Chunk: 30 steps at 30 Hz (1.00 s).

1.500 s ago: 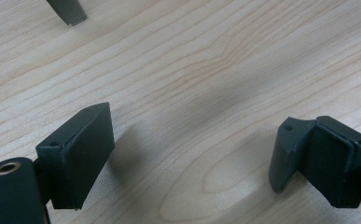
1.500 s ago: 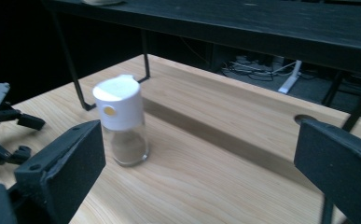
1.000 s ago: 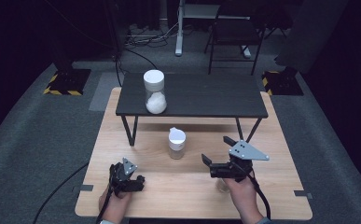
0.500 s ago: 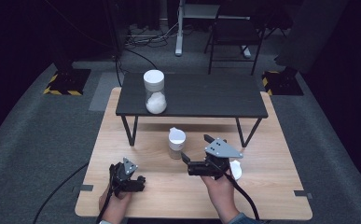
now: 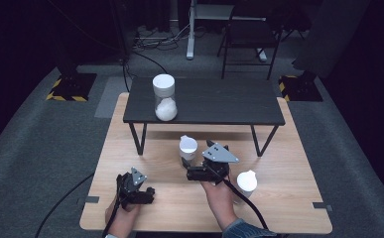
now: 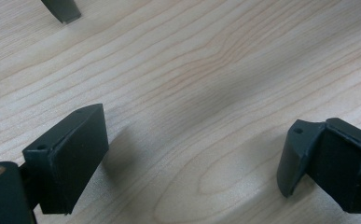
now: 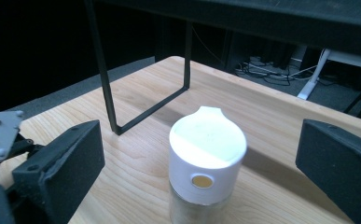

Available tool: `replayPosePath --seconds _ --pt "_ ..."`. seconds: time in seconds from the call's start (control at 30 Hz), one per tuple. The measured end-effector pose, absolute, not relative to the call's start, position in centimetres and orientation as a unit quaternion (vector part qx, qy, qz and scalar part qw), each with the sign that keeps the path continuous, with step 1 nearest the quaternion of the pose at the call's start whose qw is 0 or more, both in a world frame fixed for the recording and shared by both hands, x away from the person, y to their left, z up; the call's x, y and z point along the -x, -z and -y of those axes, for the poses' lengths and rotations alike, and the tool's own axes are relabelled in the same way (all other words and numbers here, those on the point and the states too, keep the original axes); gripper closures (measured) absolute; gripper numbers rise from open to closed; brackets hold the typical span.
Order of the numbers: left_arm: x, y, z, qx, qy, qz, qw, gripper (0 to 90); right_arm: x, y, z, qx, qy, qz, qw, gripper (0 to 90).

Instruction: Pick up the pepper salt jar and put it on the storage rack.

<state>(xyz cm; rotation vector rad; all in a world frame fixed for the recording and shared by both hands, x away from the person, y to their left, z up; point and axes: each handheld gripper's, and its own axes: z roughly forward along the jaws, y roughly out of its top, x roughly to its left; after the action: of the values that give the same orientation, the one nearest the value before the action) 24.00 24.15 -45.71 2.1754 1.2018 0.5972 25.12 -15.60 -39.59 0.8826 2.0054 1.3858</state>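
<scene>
My right tool [image 5: 192,173] wide open, empty, aimed at capped jar [image 7: 207,161] standing between jaws, no contact: lined up for side grip. Jar [image 5: 187,148] at tool's 12 o'clock on table [image 5: 288,198]. My left tool [image 5: 147,191] open, empty, parked on wood.

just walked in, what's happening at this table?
A person works at a wooden table with a gripper in each hand. The right gripper is lined up on a small white-capped container, jaws wide open either side of it, not touching. The left gripper rests near the table's front edge, open, with nothing between its jaws. Another white-capped container stands to the right, and a jar of white stuff sits on the black shelf.
</scene>
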Motion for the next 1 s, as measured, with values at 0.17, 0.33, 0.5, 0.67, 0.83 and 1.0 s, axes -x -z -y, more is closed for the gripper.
replayPosePath --seconds 0.17,0.33,0.5,0.67,0.83,1.0 --pt "-24.0 45.7 -24.2 -0.815 -0.224 -0.45 0.289 6.4 -26.3 40.6 14.7 -0.332 -0.511 -0.746 0.267 1.0" --pt "-24.0 45.7 -24.2 -0.815 -0.224 -0.45 0.289 6.4 -27.3 41.5 14.1 -0.339 -0.504 -0.75 0.261 0.9" --pt "-24.0 45.7 -24.2 -0.815 -0.224 -0.45 0.289 6.4 -28.2 42.2 13.5 -0.344 -0.494 -0.757 0.255 1.0" --pt "-24.0 45.7 -24.2 -0.815 -0.224 -0.45 0.289 6.4 -29.0 43.1 13.1 -0.354 -0.487 -0.758 0.25 2.0" --pt "-24.0 45.7 -24.2 -0.815 -0.224 -0.45 0.289 6.4 -29.7 44.0 12.8 -0.357 -0.479 -0.763 0.245 6.8" --pt "-24.0 45.7 -24.2 -0.815 -0.224 -0.45 0.289 6.4 -30.1 44.8 12.7 -0.361 -0.476 -0.766 0.239 12.0"
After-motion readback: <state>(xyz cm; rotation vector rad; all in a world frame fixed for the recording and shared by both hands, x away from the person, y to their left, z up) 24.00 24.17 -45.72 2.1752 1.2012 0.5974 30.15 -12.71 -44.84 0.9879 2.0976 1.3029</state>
